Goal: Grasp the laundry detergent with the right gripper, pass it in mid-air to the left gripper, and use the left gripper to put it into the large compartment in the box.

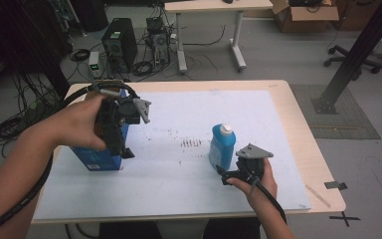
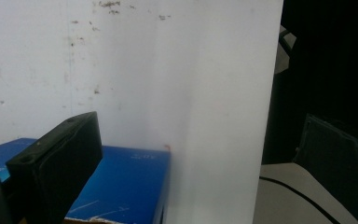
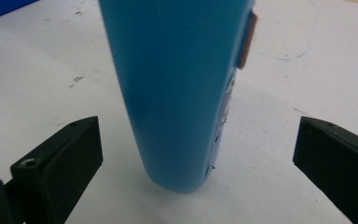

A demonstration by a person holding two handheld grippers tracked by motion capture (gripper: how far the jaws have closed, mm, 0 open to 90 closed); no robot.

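Note:
A blue bottle with a white cap stands upright on the white mat, right of centre. My right gripper is low at the bottle's near side. In the right gripper view the bottle stands between the wide-apart black jaws of my right gripper, and neither pad touches it. A blue box stands at the mat's left edge. My left gripper points down over the box's right end. In the left gripper view my left gripper is open, one jaw over the box top.
The wooden table shows bare around the mat, with a black tape mark near its right front corner. Beyond the far edge are computer towers, cables, a white desk and a black post.

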